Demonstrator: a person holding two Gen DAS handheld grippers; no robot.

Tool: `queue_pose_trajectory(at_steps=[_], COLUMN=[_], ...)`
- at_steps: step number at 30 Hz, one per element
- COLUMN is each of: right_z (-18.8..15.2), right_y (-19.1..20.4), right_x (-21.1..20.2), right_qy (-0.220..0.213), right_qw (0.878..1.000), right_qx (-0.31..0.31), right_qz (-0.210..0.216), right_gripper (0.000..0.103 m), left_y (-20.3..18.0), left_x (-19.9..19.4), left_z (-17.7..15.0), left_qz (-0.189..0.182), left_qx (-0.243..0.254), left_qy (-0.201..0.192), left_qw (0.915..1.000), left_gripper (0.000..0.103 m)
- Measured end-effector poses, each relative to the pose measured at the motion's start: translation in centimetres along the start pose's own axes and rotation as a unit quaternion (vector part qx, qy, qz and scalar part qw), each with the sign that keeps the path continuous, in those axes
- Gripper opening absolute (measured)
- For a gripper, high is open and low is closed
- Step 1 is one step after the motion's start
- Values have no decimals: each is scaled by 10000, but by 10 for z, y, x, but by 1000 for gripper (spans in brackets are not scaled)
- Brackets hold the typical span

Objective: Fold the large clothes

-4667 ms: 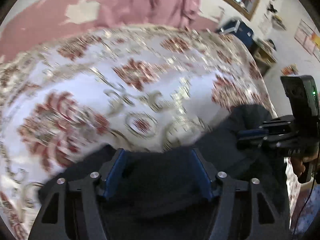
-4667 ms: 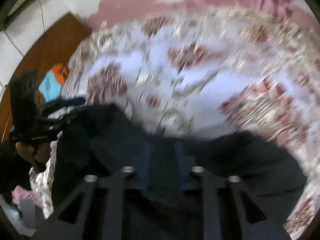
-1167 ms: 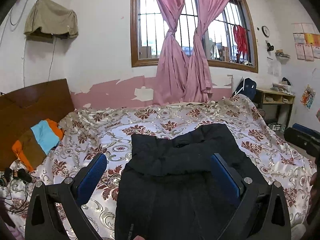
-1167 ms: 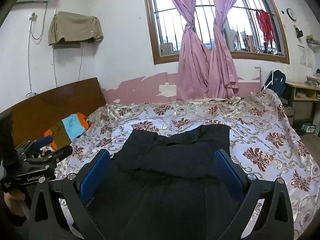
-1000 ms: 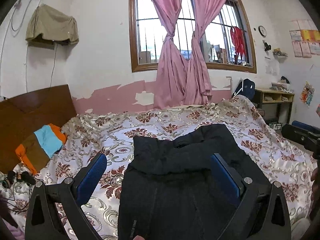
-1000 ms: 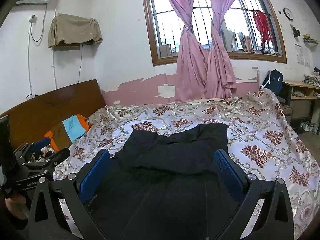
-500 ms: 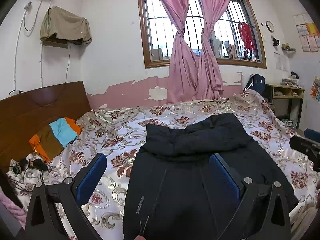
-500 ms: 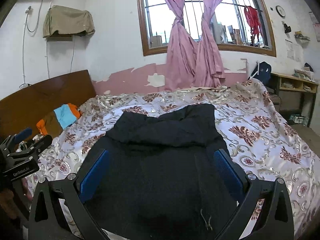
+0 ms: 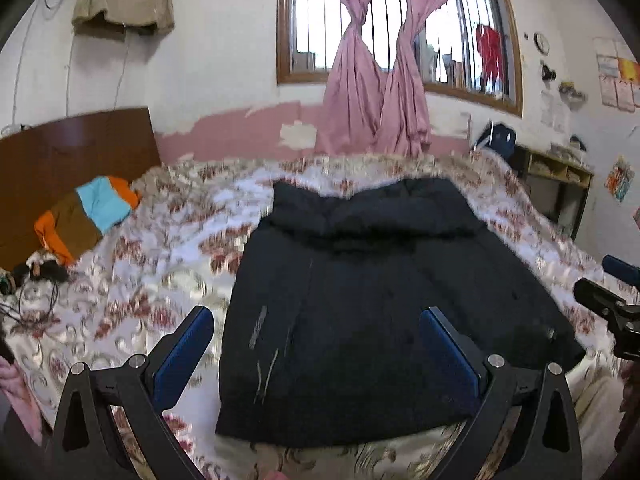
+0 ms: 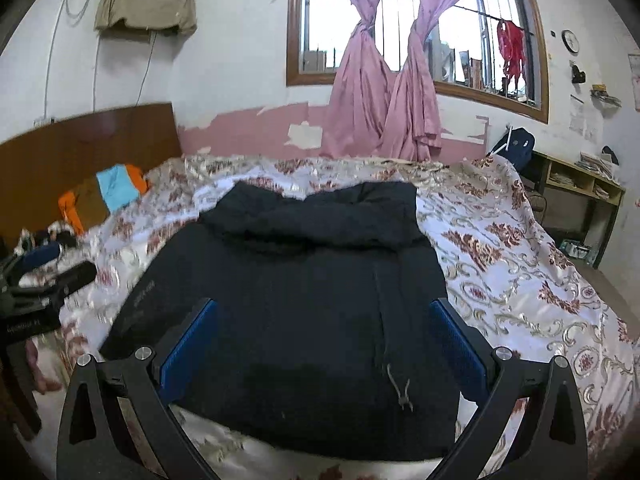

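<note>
- Black jacket (image 9: 384, 304) lies spread on the floral bedspread (image 9: 160, 264), hood end toward the window, hem at the near bed edge. Sides look tucked in already, hard to be sure, so it reads as a rough rectangle.
- Your left gripper (image 9: 316, 344) is wide apart, nothing in it, held above the hem.
- Your right gripper (image 10: 320, 336) is the same: wide, empty, above the hem near the drawcord (image 10: 400, 388).
- Step: between folds, lining up for the next grab.
- Next, my guess: drop both grippers to the two hem corners, pinch all layers, carry the hem up to the hood end.
- Padded fabric looks thick, so bite deep or the layers may slip.
- Folded clothes (image 9: 86, 216) by the headboard sit well apart from it.
</note>
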State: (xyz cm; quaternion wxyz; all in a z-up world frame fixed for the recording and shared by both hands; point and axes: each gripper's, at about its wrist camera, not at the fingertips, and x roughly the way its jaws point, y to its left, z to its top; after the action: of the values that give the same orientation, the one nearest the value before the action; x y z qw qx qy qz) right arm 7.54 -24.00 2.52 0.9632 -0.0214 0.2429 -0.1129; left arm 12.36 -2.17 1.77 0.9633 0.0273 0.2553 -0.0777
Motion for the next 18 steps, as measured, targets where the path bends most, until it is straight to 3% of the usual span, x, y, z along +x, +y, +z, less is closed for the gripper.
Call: queue_pose_trajectory(at_steps=[7, 18], right_z=[-32, -65], right_y=[-2, -8], right_x=[3, 18], right_qy=[538, 1382], right_qw=[9980, 9849], right_qx=[-327, -866], right_qz=[-32, -585], right_gripper=[101, 101], left_y=[-1, -12], left_x=[21, 28], left_z=[-32, -65], left_qz=[-56, 132], left_qx=[208, 821], left_qy=[792, 1108], left_qw=[9966, 9904], left_gripper=[103, 103])
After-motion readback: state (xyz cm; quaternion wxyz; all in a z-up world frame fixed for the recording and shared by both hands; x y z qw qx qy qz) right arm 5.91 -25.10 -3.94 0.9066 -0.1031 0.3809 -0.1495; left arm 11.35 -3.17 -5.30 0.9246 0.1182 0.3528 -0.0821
